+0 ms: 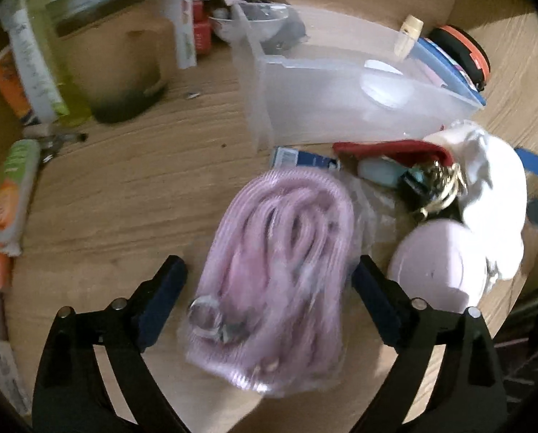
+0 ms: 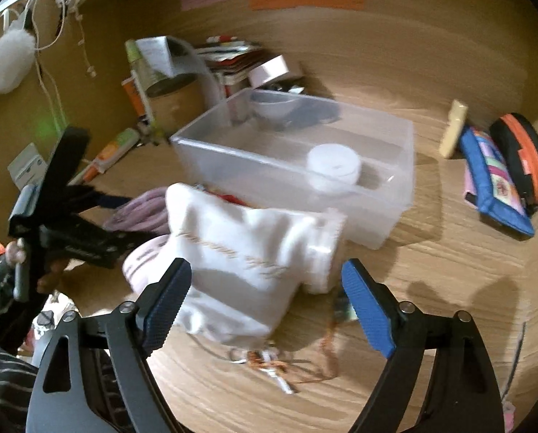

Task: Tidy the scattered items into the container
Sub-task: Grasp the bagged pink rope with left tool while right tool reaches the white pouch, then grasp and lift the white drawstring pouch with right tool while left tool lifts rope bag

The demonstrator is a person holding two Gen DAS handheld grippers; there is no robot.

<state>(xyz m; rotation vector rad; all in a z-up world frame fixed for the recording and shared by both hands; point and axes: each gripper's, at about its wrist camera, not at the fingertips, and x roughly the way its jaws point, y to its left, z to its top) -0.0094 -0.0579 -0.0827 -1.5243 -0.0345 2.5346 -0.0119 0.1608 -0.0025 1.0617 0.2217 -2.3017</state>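
Observation:
A clear plastic container (image 1: 326, 115) stands on the wooden desk with a white round jar (image 1: 384, 86) in it; both show in the right wrist view, container (image 2: 395, 184) and jar (image 2: 335, 167). My left gripper (image 1: 269, 270) is open, its fingers on either side of a bagged pink coiled cable (image 1: 279, 263). My right gripper (image 2: 265, 281) is open around a white cloth pouch (image 2: 247, 252), which also shows in the left wrist view (image 1: 492, 187). A lilac round case (image 1: 438, 267), red strap (image 1: 391, 149) and keys (image 1: 442, 187) lie beside it.
Bottles, boxes and a brown jar (image 1: 124, 68) crowd the back left. A tube (image 1: 13, 195) lies at the left edge. A blue pencil pouch (image 2: 492, 176), an orange-black case (image 2: 521, 151) and a cream clip (image 2: 453, 128) lie right of the container. Keys on a cord (image 2: 269, 361) lie under my right gripper.

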